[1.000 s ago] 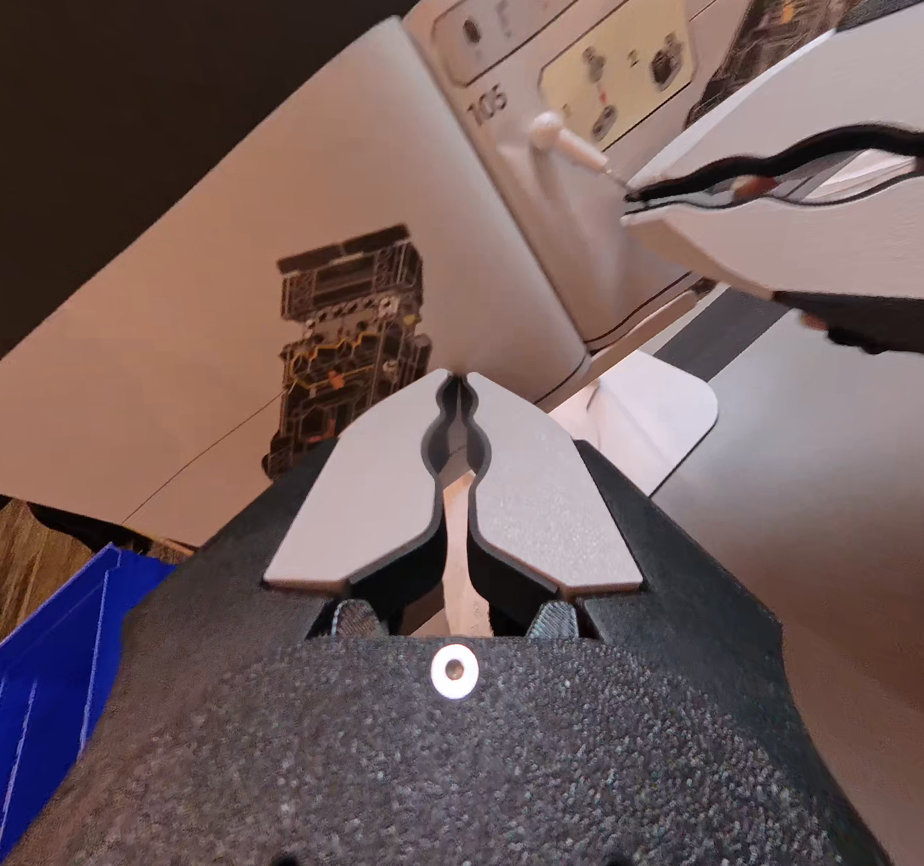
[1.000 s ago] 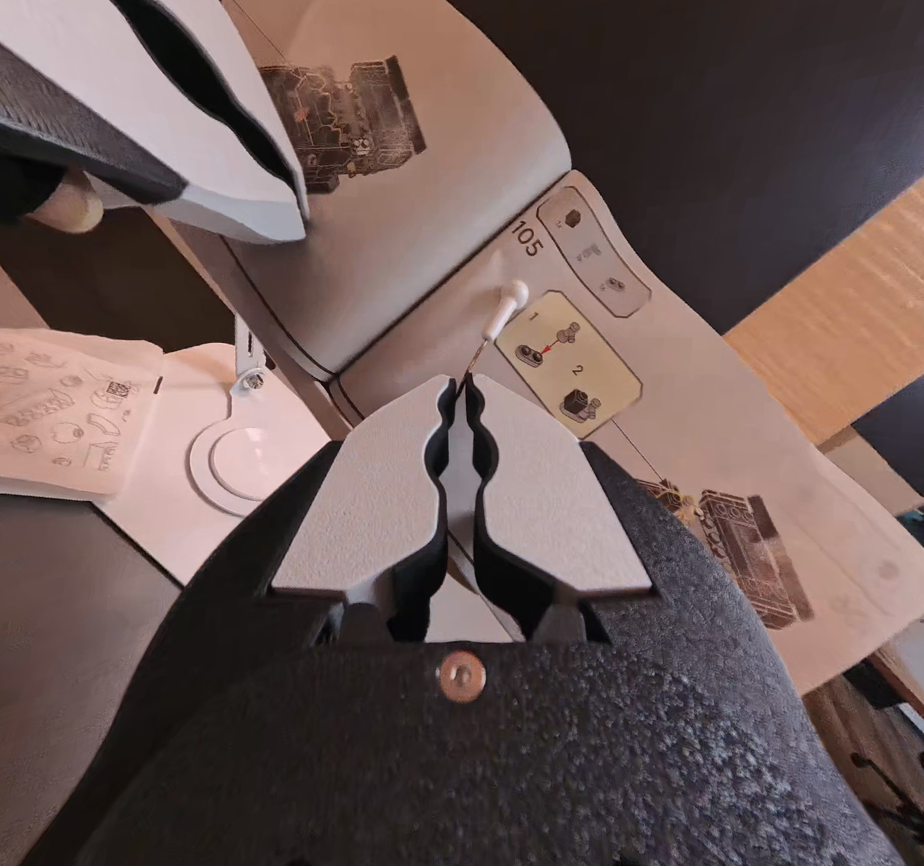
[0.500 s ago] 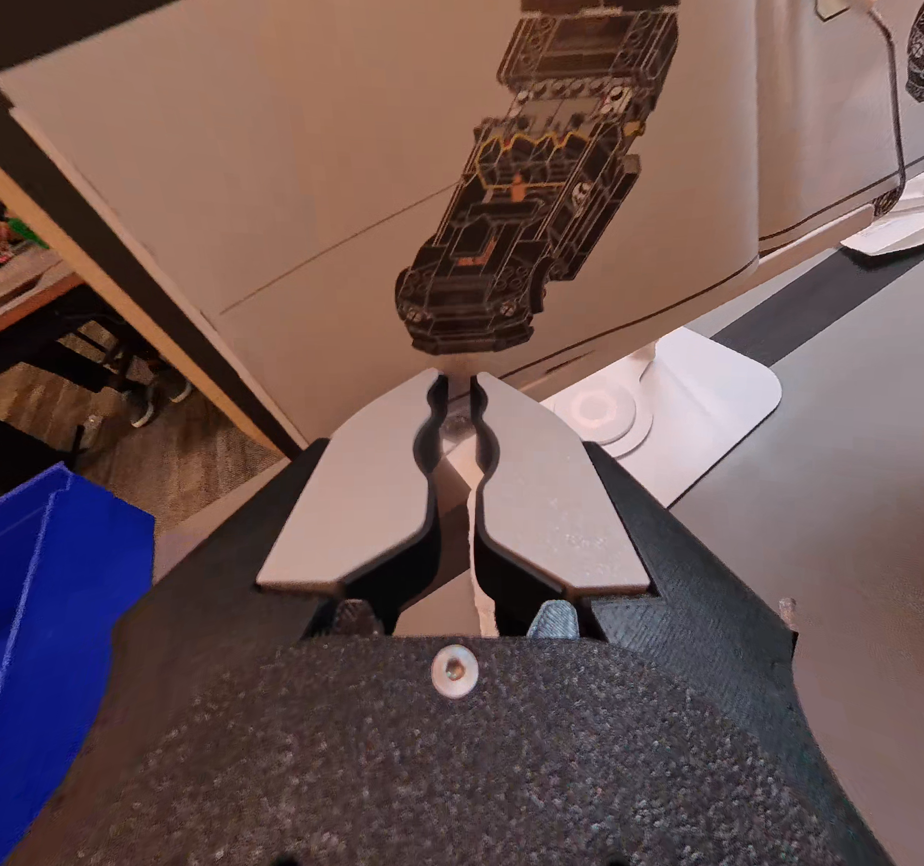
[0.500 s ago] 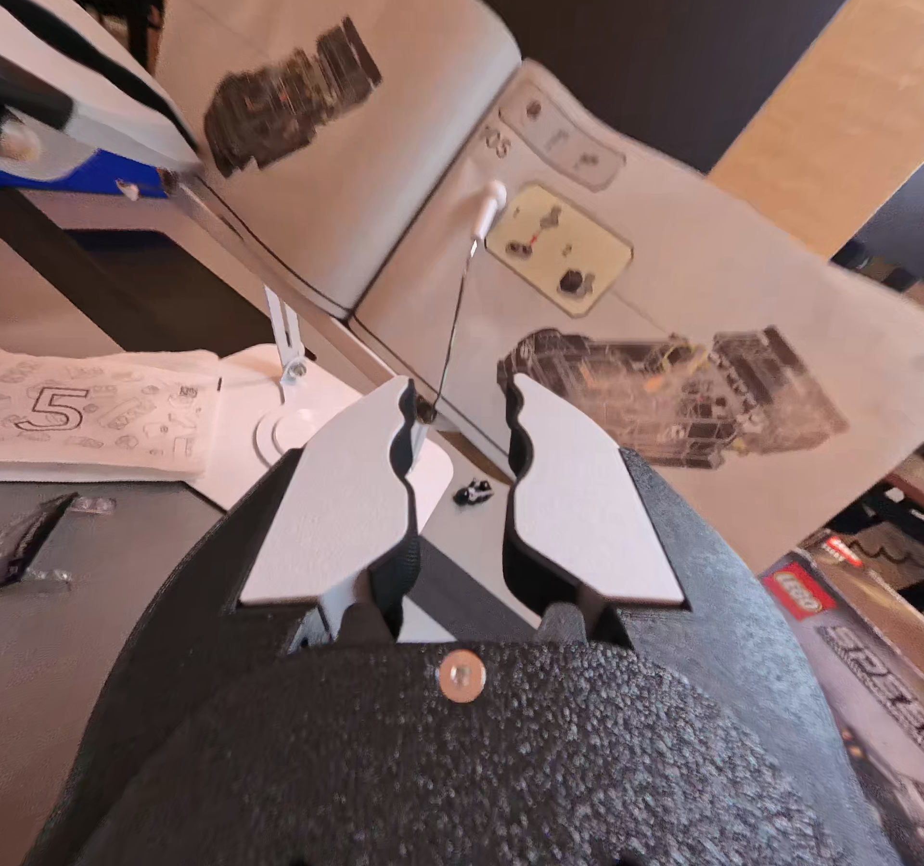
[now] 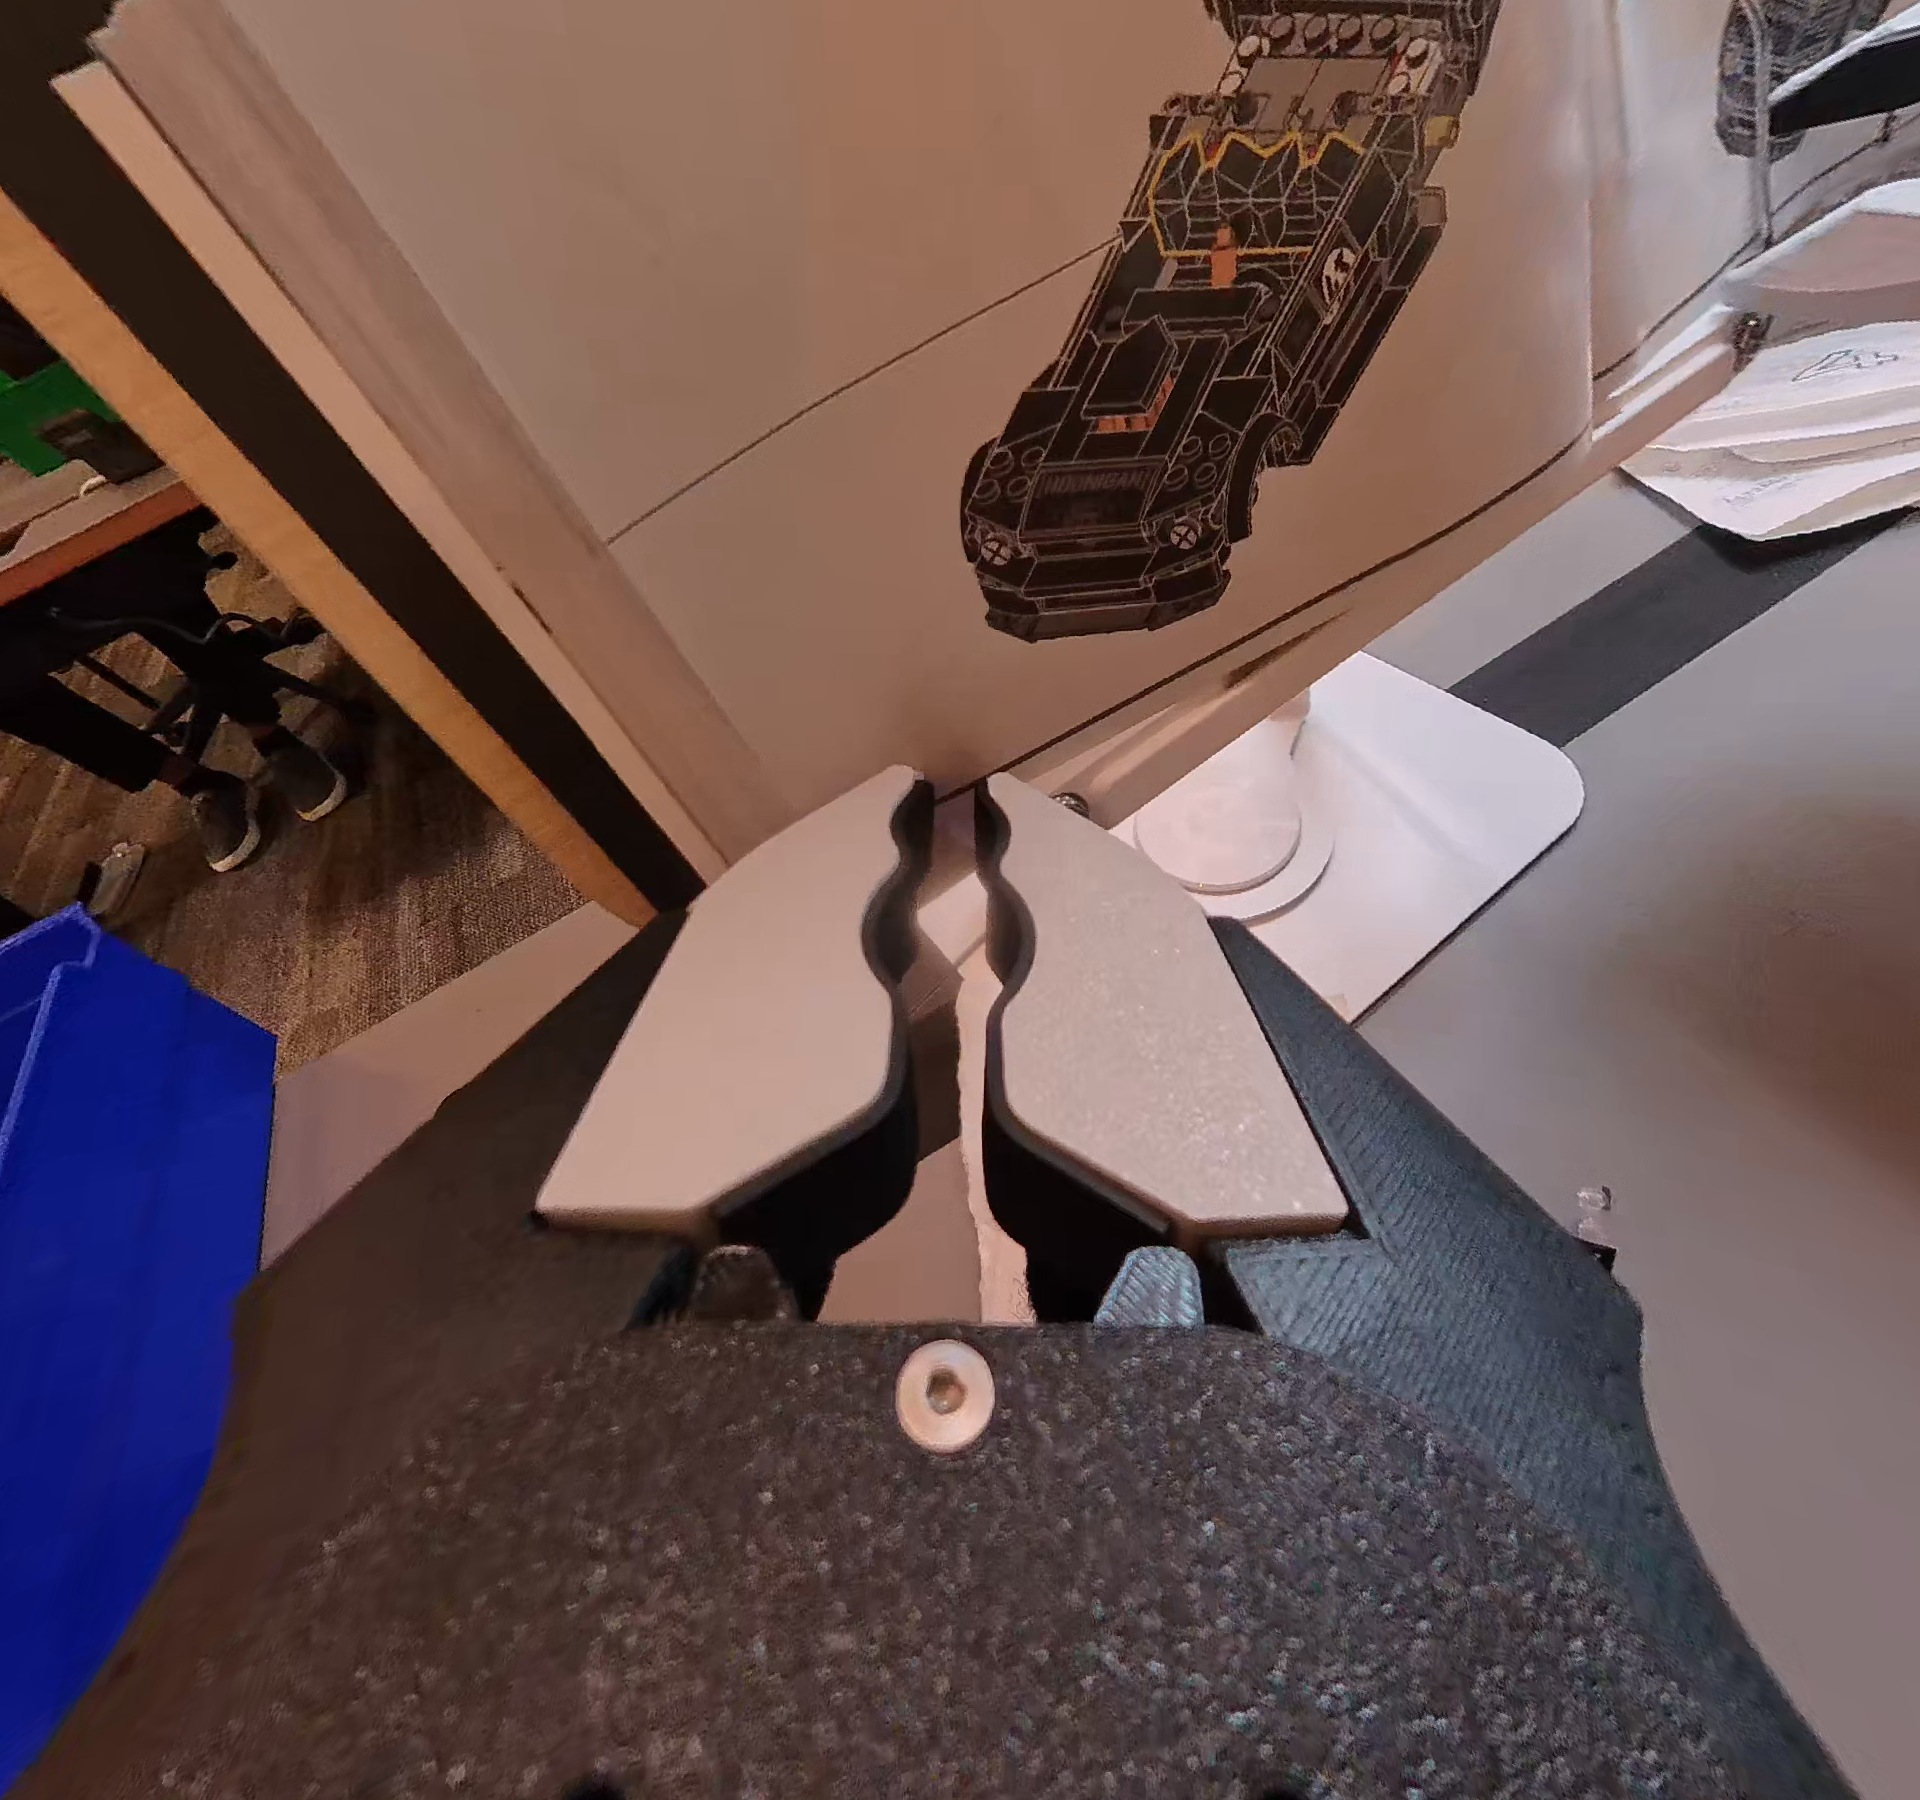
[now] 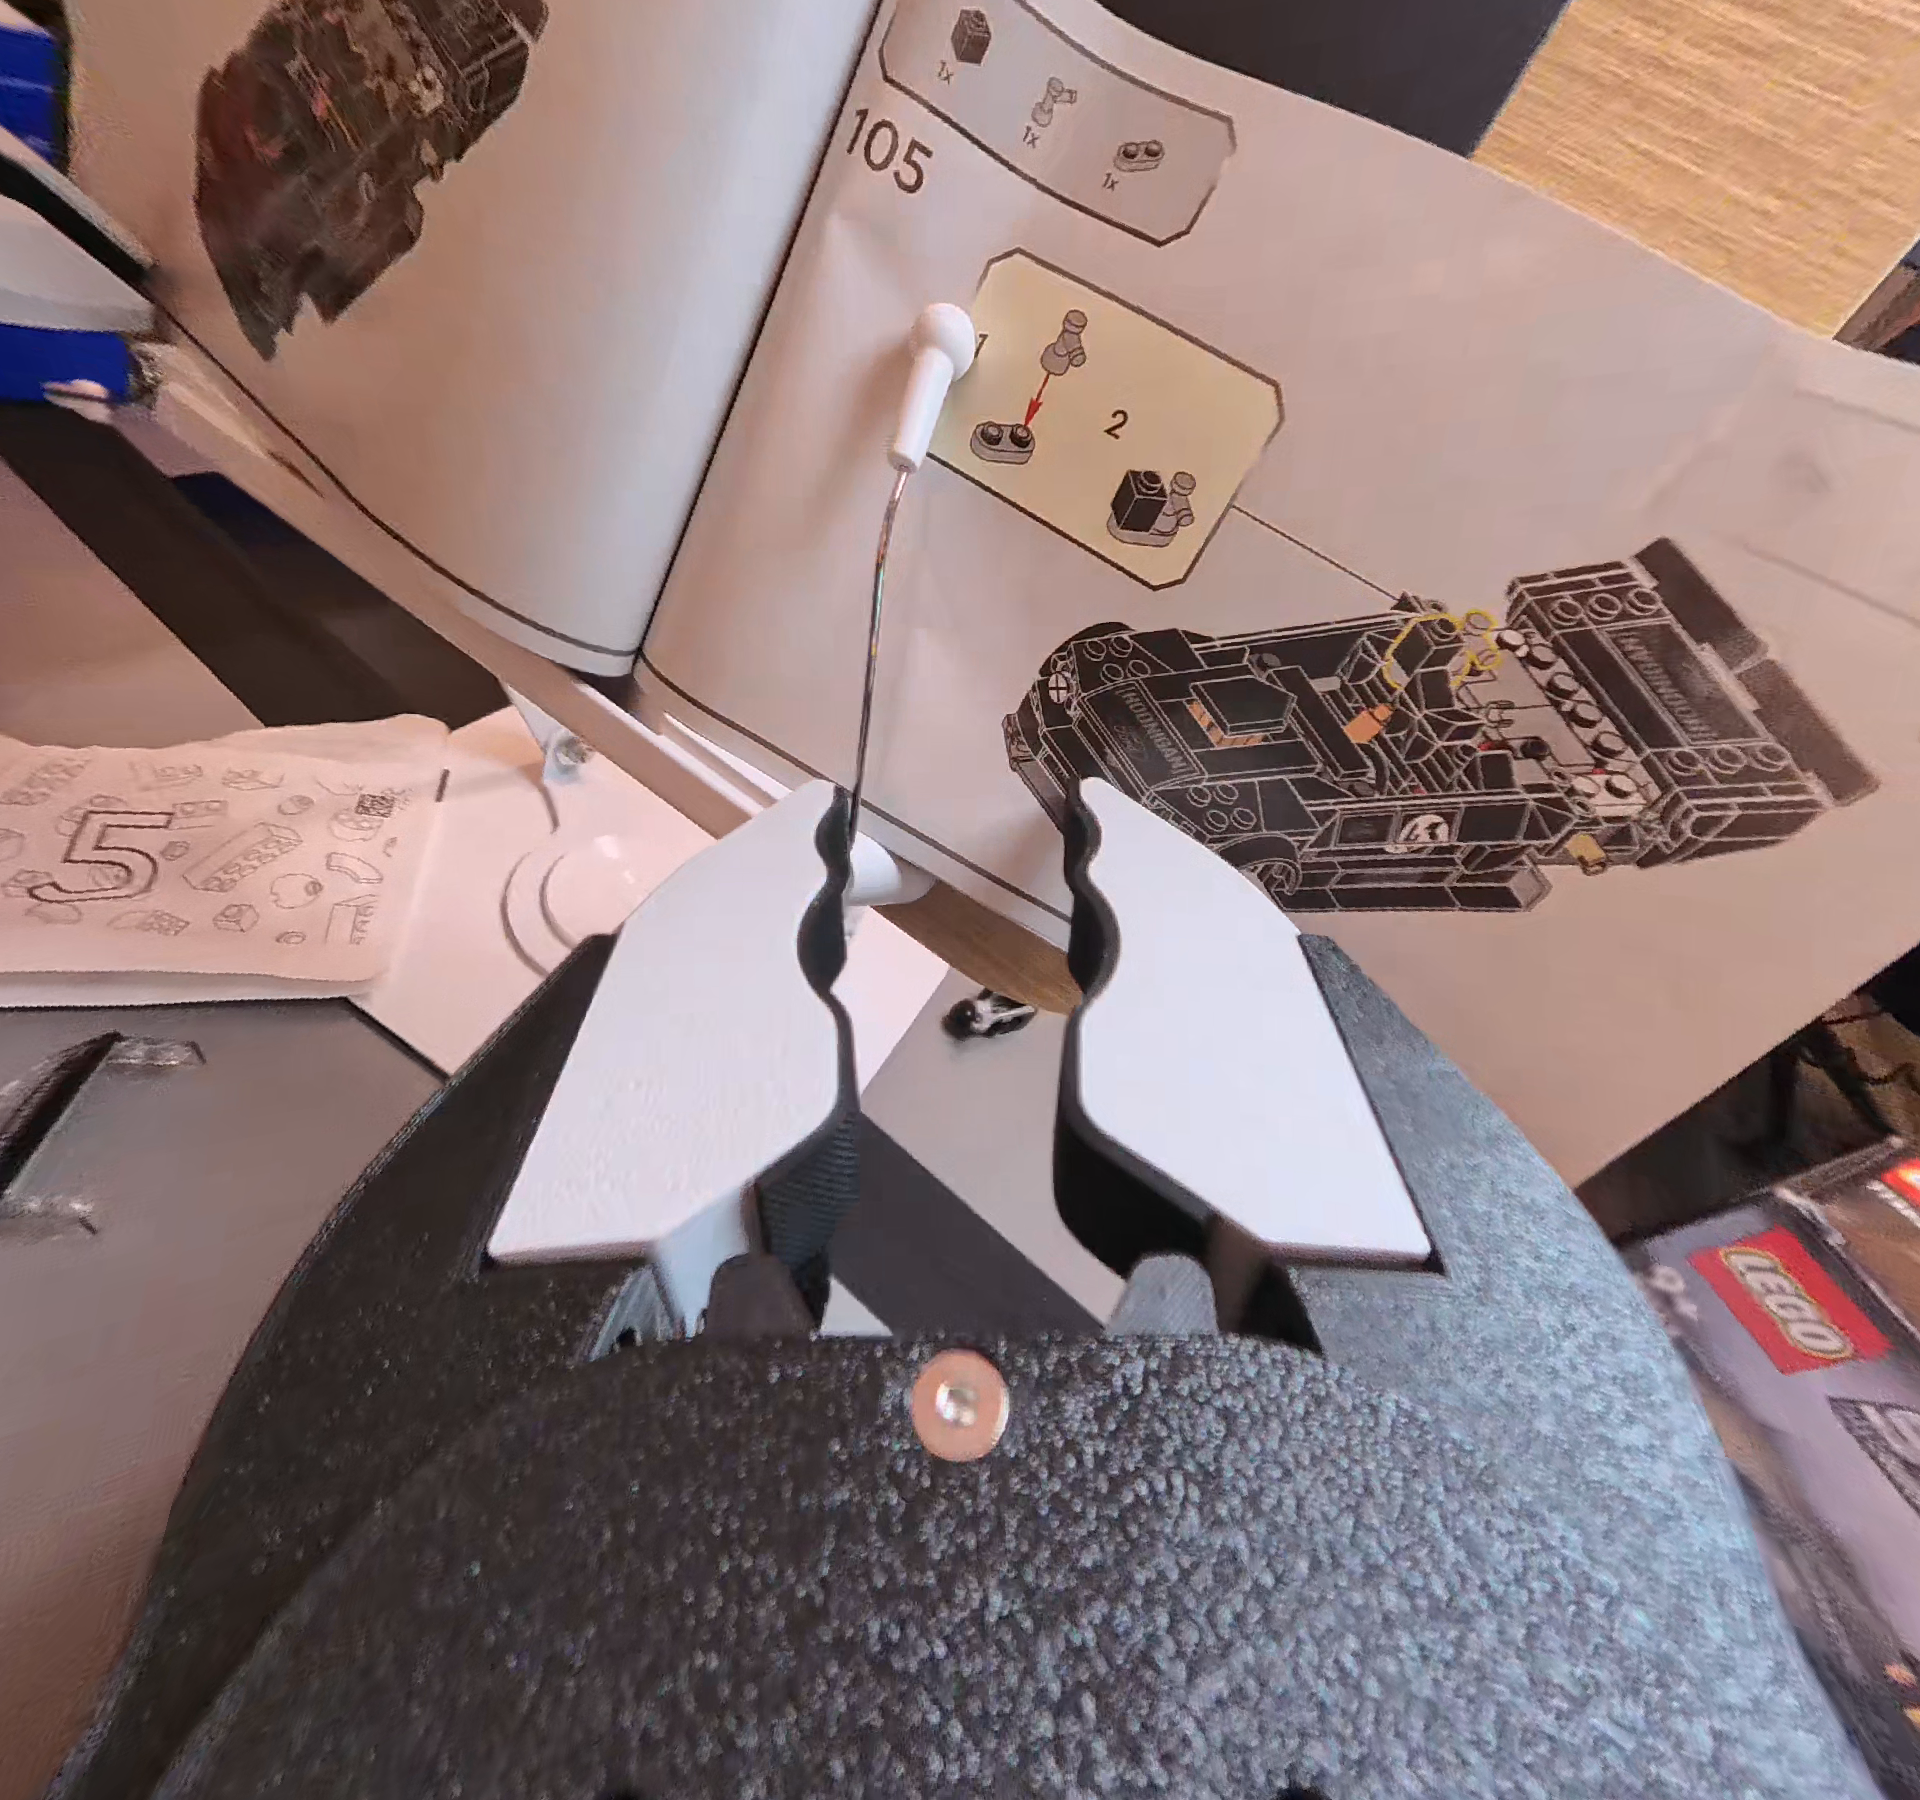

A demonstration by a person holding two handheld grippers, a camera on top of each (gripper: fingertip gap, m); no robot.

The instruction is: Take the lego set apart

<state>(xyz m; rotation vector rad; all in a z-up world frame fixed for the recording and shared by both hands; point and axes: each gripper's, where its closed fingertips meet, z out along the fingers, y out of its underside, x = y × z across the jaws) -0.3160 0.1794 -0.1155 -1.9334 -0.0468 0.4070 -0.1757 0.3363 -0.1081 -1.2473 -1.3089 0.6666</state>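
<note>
one open instruction booklet (image 6: 1351, 379) on a white stand (image 5: 1455, 815), 12 o'clock of both grippers. left gripper (image 5: 951, 794) pinches its page edge; right gripper (image 6: 956, 805) gapes, empty. blue bin (image 5: 104, 1231) at 9 o'clock.

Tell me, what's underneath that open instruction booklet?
The instruction booklet sits on a white stand; its round base and a small dark piece show beneath. The stand's upper part is hidden behind the pages.

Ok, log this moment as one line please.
left gripper: nearly shut, at booklet bottom edge, grip unclear | right gripper: open, empty, before book stand | small black piece on table
</note>
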